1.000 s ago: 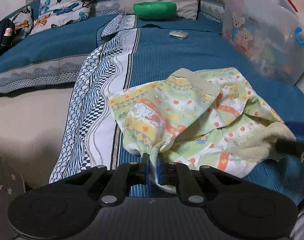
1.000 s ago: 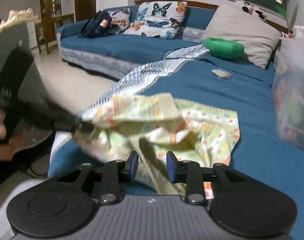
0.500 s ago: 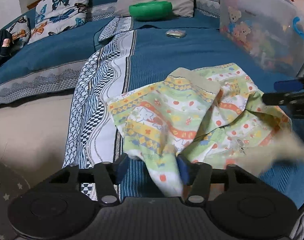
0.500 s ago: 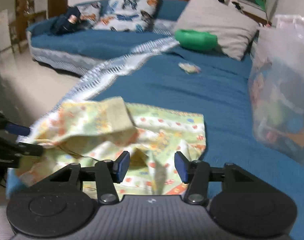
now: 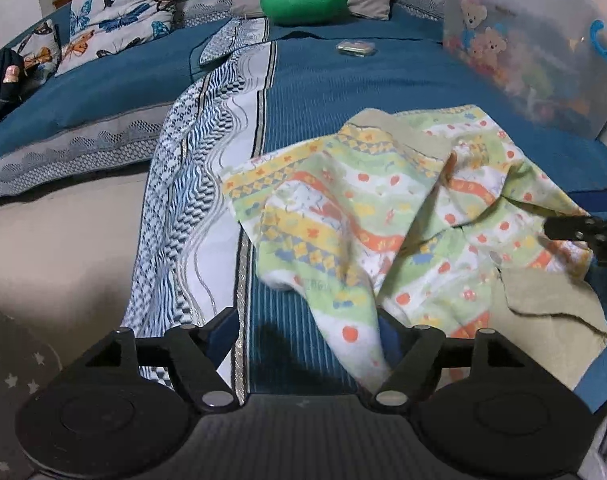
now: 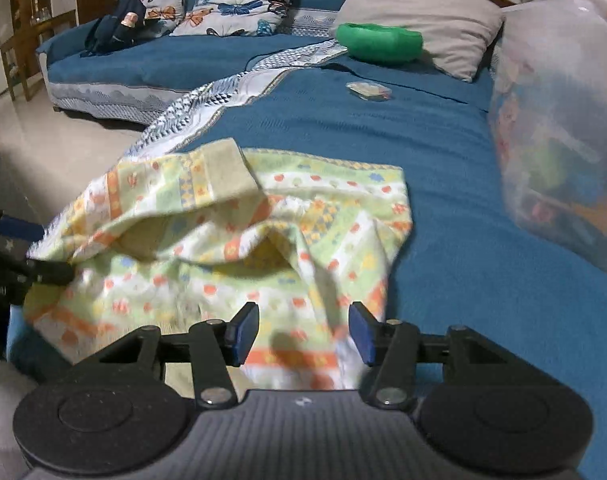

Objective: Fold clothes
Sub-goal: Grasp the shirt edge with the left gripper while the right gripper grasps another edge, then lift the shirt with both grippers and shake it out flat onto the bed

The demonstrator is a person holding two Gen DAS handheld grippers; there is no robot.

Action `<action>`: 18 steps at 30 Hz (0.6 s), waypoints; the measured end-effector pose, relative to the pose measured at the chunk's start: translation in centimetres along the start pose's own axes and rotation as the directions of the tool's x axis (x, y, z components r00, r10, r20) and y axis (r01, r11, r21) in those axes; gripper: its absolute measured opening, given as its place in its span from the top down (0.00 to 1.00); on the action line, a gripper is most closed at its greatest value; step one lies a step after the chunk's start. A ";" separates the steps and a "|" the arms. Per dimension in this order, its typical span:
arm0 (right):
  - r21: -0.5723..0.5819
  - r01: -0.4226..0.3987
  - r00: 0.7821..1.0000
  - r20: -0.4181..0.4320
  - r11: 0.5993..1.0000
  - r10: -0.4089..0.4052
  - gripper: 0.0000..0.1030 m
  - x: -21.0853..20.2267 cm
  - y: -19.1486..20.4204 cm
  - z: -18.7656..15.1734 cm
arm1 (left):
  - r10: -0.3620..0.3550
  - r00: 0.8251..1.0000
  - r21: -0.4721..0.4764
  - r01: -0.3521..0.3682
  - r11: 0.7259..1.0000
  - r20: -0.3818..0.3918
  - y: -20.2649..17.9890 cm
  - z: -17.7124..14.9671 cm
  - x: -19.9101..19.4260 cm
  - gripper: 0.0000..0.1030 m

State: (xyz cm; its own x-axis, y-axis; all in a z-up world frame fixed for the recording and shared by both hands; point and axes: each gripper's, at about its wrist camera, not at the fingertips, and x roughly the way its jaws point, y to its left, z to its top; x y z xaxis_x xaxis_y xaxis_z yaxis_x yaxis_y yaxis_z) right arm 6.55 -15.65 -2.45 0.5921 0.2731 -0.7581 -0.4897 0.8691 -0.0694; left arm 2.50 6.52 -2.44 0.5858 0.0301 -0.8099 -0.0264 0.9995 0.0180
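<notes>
Now that both my left hand-held gripper [image 5: 307, 328] and right hand-held gripper [image 6: 303, 332] have sprung wide open, empty, the patterned child's garment [image 5: 383, 216] lies released, rumpled at lower centre, still unfolded.

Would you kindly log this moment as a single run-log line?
step: fold clothes | left gripper: open | right gripper: open | patterned garment: crumpled on blue bed cover, unheld | fold: not finished
</notes>
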 end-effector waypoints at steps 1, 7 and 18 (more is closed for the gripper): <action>-0.008 0.009 1.000 -0.002 1.000 -0.009 0.51 -0.4 0.0 -0.4 | -0.005 1.000 -0.003 0.005 1.000 -0.002 -0.1 -0.1 0.0 0.27; 0.012 0.056 0.998 -0.027 0.998 -0.055 0.51 -0.3 -0.8 -1.5 | -0.029 0.999 -0.014 0.029 0.999 -0.018 -0.9 -0.1 0.5 0.46; 0.062 0.074 0.992 0.098 0.995 -0.080 0.93 -1.9 -1.9 1.2 | -0.038 0.998 -0.019 0.039 0.999 0.055 -0.5 3.3 -0.3 0.90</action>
State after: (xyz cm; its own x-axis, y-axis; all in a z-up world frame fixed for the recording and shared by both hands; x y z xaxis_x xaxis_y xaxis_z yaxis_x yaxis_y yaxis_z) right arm 7.11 -17.35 -0.13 0.6893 0.2417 -0.6830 -0.4035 0.9110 -0.0849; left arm 5.02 6.07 -0.31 0.6297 -0.0071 -0.7768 -0.0187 0.9995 -0.0243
